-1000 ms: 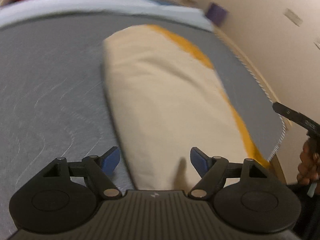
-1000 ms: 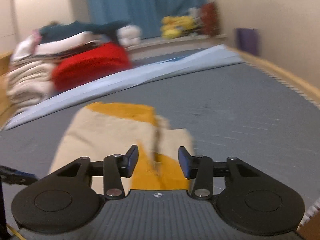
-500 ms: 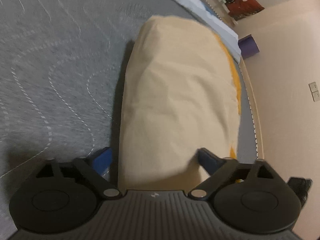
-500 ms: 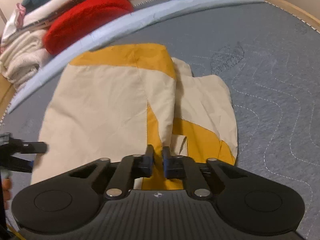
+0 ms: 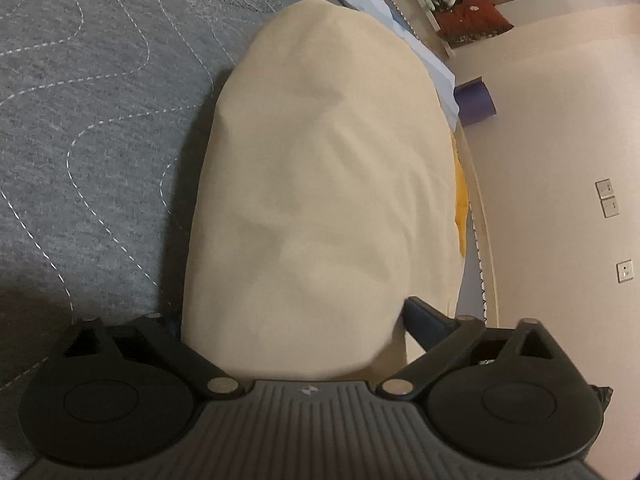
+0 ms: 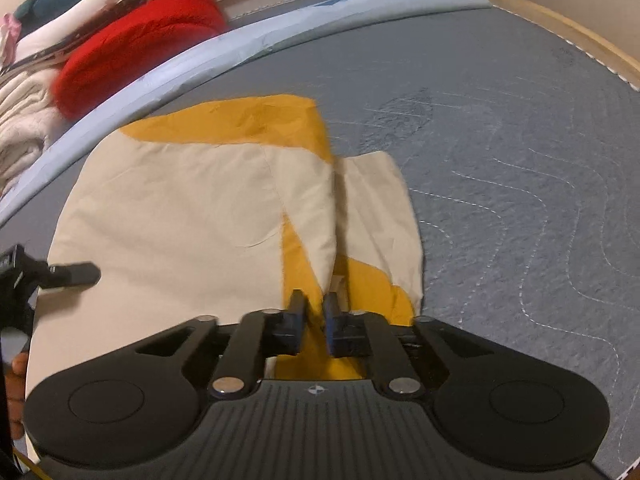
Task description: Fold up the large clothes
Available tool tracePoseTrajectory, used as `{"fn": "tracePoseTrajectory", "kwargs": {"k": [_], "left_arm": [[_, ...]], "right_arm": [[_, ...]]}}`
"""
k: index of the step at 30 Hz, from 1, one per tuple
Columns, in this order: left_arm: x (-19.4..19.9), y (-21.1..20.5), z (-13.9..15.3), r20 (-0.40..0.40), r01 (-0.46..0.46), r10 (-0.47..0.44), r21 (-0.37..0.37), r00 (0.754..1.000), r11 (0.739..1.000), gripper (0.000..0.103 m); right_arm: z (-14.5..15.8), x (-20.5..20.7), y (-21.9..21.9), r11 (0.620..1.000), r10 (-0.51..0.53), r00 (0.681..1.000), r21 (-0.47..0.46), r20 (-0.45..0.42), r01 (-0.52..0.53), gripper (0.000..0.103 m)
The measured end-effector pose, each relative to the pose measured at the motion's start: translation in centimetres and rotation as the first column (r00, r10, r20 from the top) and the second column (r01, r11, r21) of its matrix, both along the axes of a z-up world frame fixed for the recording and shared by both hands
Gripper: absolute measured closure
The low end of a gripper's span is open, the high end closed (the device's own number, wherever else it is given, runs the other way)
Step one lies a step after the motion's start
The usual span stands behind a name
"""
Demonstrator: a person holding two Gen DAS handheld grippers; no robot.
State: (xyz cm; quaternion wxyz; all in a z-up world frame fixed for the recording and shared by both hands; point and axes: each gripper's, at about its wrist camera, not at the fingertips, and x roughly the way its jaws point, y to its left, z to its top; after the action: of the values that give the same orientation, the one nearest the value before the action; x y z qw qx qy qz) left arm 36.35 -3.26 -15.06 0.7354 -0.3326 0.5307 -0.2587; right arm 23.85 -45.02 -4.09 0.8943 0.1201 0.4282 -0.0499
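A cream and yellow garment [image 6: 192, 208] lies partly folded on the grey quilted bed [image 6: 520, 152]. My right gripper [image 6: 314, 312] is shut on the garment's near edge, where cream cloth meets a yellow panel. In the left wrist view the garment [image 5: 320, 184] fills the middle and bulges between the fingers. My left gripper [image 5: 292, 320] is open wide, with the cloth lying over the gap and its left fingertip hidden by cloth. The left gripper also shows at the left edge of the right wrist view [image 6: 60, 272].
A pale blue sheet [image 6: 240, 44] runs along the bed's far side. A red garment [image 6: 136, 48] and stacked clothes [image 6: 24, 120] lie behind it. The wall [image 5: 560, 160] with switches and a purple object [image 5: 476, 100] stand past the bed's edge.
My right gripper closed from open onto the garment's near edge. My left gripper moved forward and down over the cream cloth, which now bulges up between its open fingers.
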Motion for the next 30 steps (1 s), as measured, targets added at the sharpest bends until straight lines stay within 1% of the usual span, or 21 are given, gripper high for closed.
{"fn": "tracePoseTrajectory", "kwargs": {"k": [1,2,3,4,6,7,8,9,10,11,12,13,14,16,19,22,24,25,27,30], "left_arm": [[0.2,-0.1,0.0,0.004,0.002,-0.002,0.003,1.0,1.0,0.011],[0.2,0.0,0.0,0.007,0.003,-0.003,0.006,1.0,1.0,0.016],[0.3,0.0,0.1,0.012,0.005,-0.005,0.01,1.0,1.0,0.022],[0.3,0.0,0.2,0.017,0.006,-0.007,0.014,1.0,1.0,0.024],[0.1,-0.1,1.0,0.027,0.003,-0.004,0.021,1.0,1.0,0.035],[-0.1,-0.1,1.2,0.036,0.003,-0.003,0.025,0.999,1.0,0.037],[-0.2,-0.3,1.7,0.046,0.002,-0.003,0.029,0.999,1.0,0.042],[-0.3,-0.5,2.1,0.054,0.002,-0.004,0.03,0.999,1.0,0.045],[-0.4,-0.5,2.6,0.063,0.004,-0.006,0.031,0.998,0.999,0.047],[-0.3,-0.6,2.9,0.071,0.006,-0.009,0.034,0.997,0.999,0.048],[-0.3,-0.5,3.4,0.079,0.011,-0.014,0.035,0.997,0.999,0.049],[-0.3,-0.3,3.9,0.086,0.017,-0.019,0.035,0.996,0.999,0.05],[-0.2,-0.1,4.6,0.093,0.019,-0.022,0.036,0.995,0.999,0.05],[0.2,1.0,6.0,0.115,0.018,-0.025,0.057,0.993,0.998,0.05],[1.0,4.4,7.7,0.145,-0.009,-0.007,0.106,0.989,0.994,0.05],[1.9,8.7,8.6,0.155,-0.062,0.04,0.141,0.987,0.988,0.049],[2.4,11.6,8.8,0.153,-0.106,0.081,0.164,0.985,0.981,0.047],[2.6,12.7,9.0,0.147,-0.127,0.102,0.173,0.984,0.977,0.045],[3.2,15.1,8.5,0.114,-0.186,0.166,0.202,0.98,0.962,0.036],[3.7,18.1,7.2,0.015,-0.248,0.251,0.222,0.968,0.943,0.03]], "right_arm": [[0.1,0.0,-0.4,1.0,-0.031,1.0,-0.004,0.006,0.031,0.065],[0.2,-0.1,-0.8,0.998,-0.06,0.998,-0.011,0.008,0.06,0.047],[0.1,0.0,-1.4,0.996,-0.09,0.996,-0.015,0.005,0.091,0.041],[-0.3,0.0,-2.1,0.992,-0.123,0.992,-0.008,-0.016,0.123,0.041],[-1.5,0.2,-3.4,0.984,-0.16,0.983,0.059,-0.085,0.165,0.041],[-2.3,0.3,-3.9,0.975,-0.172,0.977,0.119,-0.128,0.187,0.041],[-2.8,0.4,-4.2,0.967,-0.177,0.973,0.159,-0.15,0.201,0.042],[-3.1,0.5,-4.2,0.96,-0.18,0.971,0.188,-0.159,0.209,0.047],[-3.2,0.6,-4.0,0.956,-0.178,0.971,0.205,-0.161,0.209,0.051],[-3.2,0.8,-3.8,0.954,-0.174,0.971,0.218,-0.162,0.207,0.059],[-3.2,0.9,-3.4,0.951,-0.173,0.972,0.229,-0.159,0.207,0.07],[-3.2,1.2,-2.8,0.947,-0.166,0.973,0.249,-0.158,0.202,0.074],[-3.2,1.5,-2.3,0.946,-0.159,0.975,0.259,-0.158,0.196,0.076],[-3.3,2.3,-0.9,0.948,-0.139,0.978,0.264,-0.153,0.176,0.076],[-3.2,3.8,1.7,0.941,-0.078,0.987,0.318,-0.14,0.119,0.077],[-3.1,5.6,5.9,0.93,0.011,0.996,0.367,-0.091,0.023,0.078],[-3.0,6.5,8.5,0.923,0.06,0.997,0.384,-0.049,-0.037,0.078],[-2.9,6.9,9.9,0.922,0.083,0.996,0.381,-0.03,-0.065,0.078],[-2.8,7.4,11.7,0.925,0.108,0.994,0.367,0.001,-0.101,0.077],[-2.0,7.1,13.3,0.942,0.112,0.992,0.31,0.06,-0.126,0.076]]}}
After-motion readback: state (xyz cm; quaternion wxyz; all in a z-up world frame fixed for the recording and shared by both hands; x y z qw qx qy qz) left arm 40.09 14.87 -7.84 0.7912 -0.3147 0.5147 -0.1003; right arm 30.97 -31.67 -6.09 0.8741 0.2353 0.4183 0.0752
